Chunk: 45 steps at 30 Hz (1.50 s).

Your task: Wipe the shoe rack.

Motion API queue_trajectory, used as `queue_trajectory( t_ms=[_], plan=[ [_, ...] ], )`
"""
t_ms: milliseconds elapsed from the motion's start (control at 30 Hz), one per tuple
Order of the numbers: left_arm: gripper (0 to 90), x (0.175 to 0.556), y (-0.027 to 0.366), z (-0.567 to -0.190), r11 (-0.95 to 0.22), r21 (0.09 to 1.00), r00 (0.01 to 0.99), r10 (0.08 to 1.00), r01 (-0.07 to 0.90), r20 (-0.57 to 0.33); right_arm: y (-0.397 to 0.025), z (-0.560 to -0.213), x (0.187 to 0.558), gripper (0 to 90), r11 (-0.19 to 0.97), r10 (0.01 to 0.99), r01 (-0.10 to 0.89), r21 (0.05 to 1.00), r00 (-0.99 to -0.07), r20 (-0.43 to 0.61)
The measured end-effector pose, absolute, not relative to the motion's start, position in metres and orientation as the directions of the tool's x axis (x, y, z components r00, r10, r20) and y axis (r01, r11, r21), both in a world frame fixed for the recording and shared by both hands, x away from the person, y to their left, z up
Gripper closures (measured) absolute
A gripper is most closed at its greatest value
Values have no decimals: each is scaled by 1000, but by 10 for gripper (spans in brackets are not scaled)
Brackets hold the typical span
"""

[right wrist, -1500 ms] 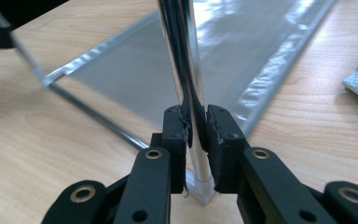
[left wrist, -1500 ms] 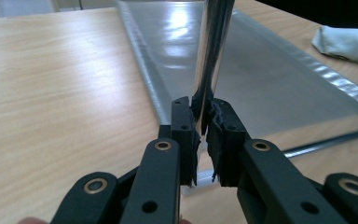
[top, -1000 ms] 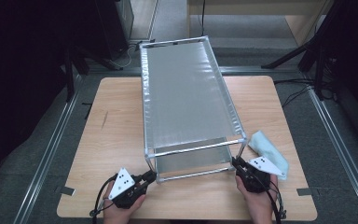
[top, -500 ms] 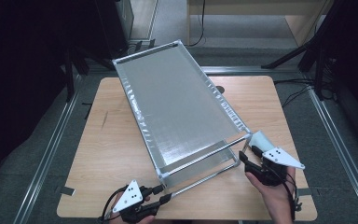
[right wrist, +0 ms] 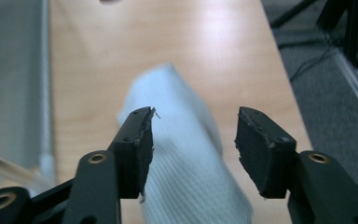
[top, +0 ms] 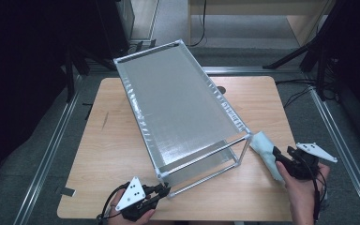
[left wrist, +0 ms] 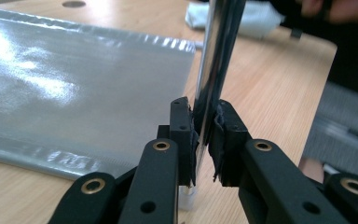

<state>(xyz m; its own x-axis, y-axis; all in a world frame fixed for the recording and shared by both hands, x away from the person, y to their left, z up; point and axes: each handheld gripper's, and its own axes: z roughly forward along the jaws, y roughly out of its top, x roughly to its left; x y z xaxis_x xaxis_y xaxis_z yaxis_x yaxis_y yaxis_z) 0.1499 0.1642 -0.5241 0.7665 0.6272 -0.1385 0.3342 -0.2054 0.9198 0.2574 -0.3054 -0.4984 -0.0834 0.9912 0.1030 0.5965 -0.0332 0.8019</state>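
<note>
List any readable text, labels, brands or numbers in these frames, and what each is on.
None can be read: no print shows on the metal-framed rack, the light blue cloth, the wooden table, the left gripper or the right gripper.

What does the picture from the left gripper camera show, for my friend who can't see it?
The left hand-held gripper has its two black jaws shut on a shiny upright metal bar, part of a frame. To the left, a grey plastic sheet lies over the wooden table, and a pale blue cloth sits at the far end.
</note>
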Motion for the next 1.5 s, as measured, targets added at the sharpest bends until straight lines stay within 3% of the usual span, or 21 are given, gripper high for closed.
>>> queue_trajectory(
  t_ms=[167, 267, 367, 500, 567, 667, 867, 1067, 1300, 1433, 1500],
  plan=[
    [798, 147, 165, -525, -210, 924, 768, 628, 320, -123, -304, -528, 253, 613, -87, 993, 693, 716, 2, 118],
    [799, 145, 164, -526, -209, 927, 776, 619, 312, -122, -286, -533, 251, 622, -110, 987, 721, 684, -1, 160],
    [799, 145, 165, -525, -216, 926, 786, 606, 309, -121, -264, -531, 246, 548, -119, 967, 730, 673, -68, 244],
    [799, 145, 166, -526, -217, 928, 791, 600, 303, -118, -250, -510, 238, 486, -113, 911, 648, 753, -235, 339],
    [799, 144, 168, -526, -214, 929, 792, 599, 303, -120, -257, -502, 238, 501, -102, 921, 590, 801, -248, 300],
    [798, 145, 168, -527, -212, 929, 793, 597, 302, -121, -269, -503, 243, 487, 56, 959, 495, 867, -268, 92],
    [798, 145, 167, -527, -209, 932, 796, 593, 297, -121, -261, -525, 269, 409, 212, 919, 454, 865, -394, -18],
    [793, 148, 167, -530, -176, 931, 797, 581, 321, -165, -263, -545, 283, 409, 232, 929, 590, 773, -371, 5],
    [794, 148, 165, -529, -186, 932, 798, 585, 311, -149, -263, -537, 251, 374, 172, 934, 712, 681, -337, 117],
    [794, 148, 164, -528, -196, 932, 799, 585, 305, -139, -251, -525, 237, 319, 200, 881, 672, 713, -442, 170],
    [794, 147, 165, -528, -196, 932, 800, 584, 305, -139, -251, -518, 235, 315, 252, 874, 604, 756, -477, 90]
  ],
)
